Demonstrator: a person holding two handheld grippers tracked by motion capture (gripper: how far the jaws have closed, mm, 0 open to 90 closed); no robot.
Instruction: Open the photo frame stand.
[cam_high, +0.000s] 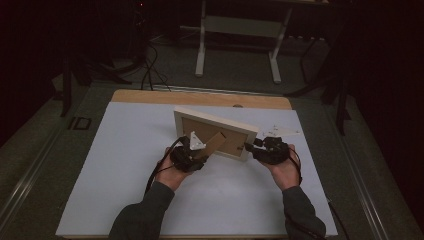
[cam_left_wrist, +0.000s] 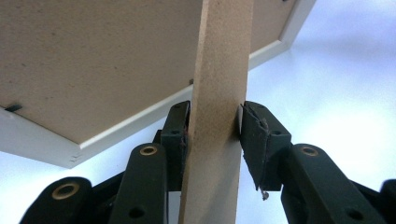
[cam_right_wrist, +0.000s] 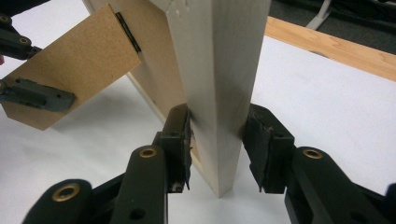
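On the white table (cam_high: 125, 165) one picture frame (cam_high: 212, 121) is standing tilted, while two grippers are working: the left gripper (cam_high: 192, 159) is clamping its brown stand flap (cam_left_wrist: 219, 93), the right gripper (cam_high: 251, 146) is gripping the frame's corner.

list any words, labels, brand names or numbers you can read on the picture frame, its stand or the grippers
No readable text in any view.
picture frame: plain pale wood rim and brown backing board, no print.
fold-out stand: bare brown board, no markings.
left gripper and right gripper: black jaws with brass rivets, no lettering.
white table mat: blank.
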